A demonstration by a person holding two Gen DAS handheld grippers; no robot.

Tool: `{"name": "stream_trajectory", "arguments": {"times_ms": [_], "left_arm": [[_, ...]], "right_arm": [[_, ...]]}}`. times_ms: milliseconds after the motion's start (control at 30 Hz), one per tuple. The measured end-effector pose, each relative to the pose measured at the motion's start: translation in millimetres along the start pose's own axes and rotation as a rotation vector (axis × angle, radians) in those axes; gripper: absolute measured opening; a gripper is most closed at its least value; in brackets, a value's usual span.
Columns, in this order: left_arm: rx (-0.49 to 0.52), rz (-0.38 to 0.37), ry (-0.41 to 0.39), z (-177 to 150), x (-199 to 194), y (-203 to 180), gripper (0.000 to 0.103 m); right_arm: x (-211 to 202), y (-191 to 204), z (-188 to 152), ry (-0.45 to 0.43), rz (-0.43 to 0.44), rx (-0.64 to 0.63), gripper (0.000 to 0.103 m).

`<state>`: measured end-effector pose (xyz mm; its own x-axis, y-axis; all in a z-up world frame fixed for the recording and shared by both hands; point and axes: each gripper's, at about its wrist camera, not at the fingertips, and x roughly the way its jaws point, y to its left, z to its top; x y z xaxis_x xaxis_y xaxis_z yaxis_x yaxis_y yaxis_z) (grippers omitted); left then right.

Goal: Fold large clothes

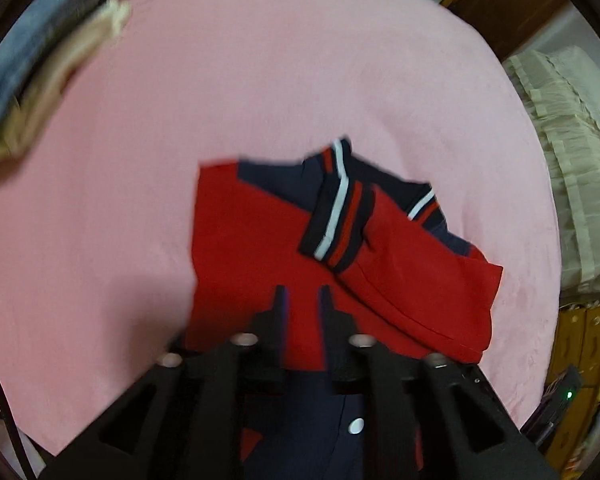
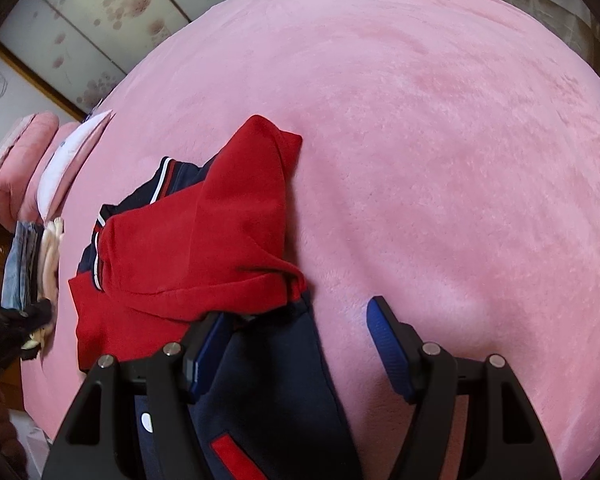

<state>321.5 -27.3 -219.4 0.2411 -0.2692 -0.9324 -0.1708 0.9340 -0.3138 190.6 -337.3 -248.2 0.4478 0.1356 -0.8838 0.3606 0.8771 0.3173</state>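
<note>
In the left wrist view, folded clothes (image 1: 40, 64) sit at the upper left on the pink blanket (image 1: 300, 60). The red and navy jacket (image 1: 252, 240) lies at lower centre; the left gripper (image 1: 302, 292) hovers above it, jaws slightly parted, nothing between them. In the right wrist view, the right gripper (image 2: 300, 312) stands wide open at the bottom, grasping nothing, its left finger over the jacket's navy hem.
</note>
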Motion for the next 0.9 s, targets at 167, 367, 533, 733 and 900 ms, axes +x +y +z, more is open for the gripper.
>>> {"name": "stream_trajectory", "arguments": {"times_ms": [167, 367, 533, 733, 900], "left_arm": [[-0.004, -0.020, 0.050, 13.3, 42.3, -5.3, 0.071], [0.100, 0.052, 0.017, 30.1, 69.3, -27.1, 0.053], [0.171, 0.105, -0.045, 22.5, 67.0, -45.4, 0.015], [0.080, 0.032, -0.109, 11.6, 26.7, -31.6, 0.009], [0.032, 0.040, -0.105, -10.3, 0.3, -7.4, 0.009]], "right_arm": [[-3.3, -1.0, 2.5, 0.015, -0.009, -0.031, 0.068], [-3.2, -0.8, 2.2, 0.035, -0.012, -0.066, 0.068], [-1.9, 1.4, 4.2, 0.044, -0.016, -0.080, 0.069], [-1.9, 2.2, 9.8, 0.043, -0.014, -0.077, 0.068], [-0.7, 1.8, 13.5, 0.050, -0.012, -0.081, 0.068]]}}
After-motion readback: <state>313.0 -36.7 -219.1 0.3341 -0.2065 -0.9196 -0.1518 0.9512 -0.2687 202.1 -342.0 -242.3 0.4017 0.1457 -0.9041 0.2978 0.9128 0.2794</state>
